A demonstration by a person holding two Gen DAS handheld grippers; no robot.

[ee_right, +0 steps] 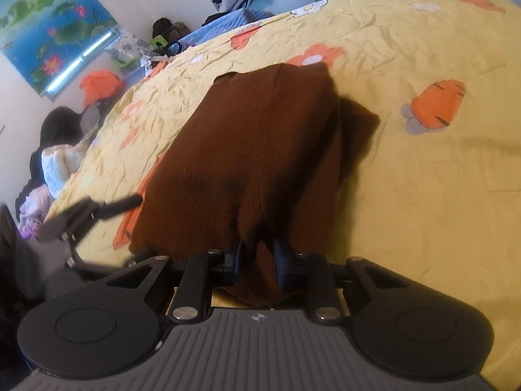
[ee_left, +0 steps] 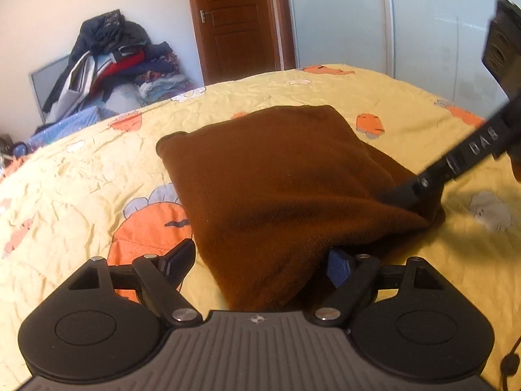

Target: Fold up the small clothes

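Brown garment on the bed, gripped at one corner

We see the folded brown garment [ee_left: 280, 176] lying on the yellow bedspread [ee_left: 81, 176]. The right hand-held gripper [ee_right: 255, 260] pinches its near corner; the left hand-held gripper [ee_left: 260, 260] stands wide, straddling its near edge without clamping.

Folded garment [ee_left: 280, 176] on bed [ee_left: 81, 179], mid-surface. Clothes pile [ee_left: 120, 62] beyond bed's far edge. Door [ee_left: 237, 19] behind bed. Picture [ee_right: 49, 26] on wall.
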